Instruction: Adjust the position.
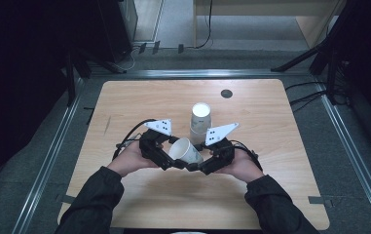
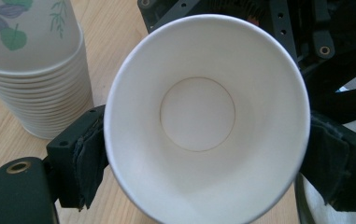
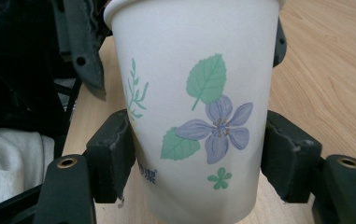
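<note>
Right gripper clamped on cup; left gripper open around rim, maybe grazing. Best keep right squeeze gentle.

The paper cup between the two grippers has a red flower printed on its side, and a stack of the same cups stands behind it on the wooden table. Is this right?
Not quite. The flower on the paper cup is purple-blue with green leaves, not red; the right gripper view shows it. The rest holds: the cup is between the two grippers, and the stack of cups stands behind it on the wooden table.
</note>
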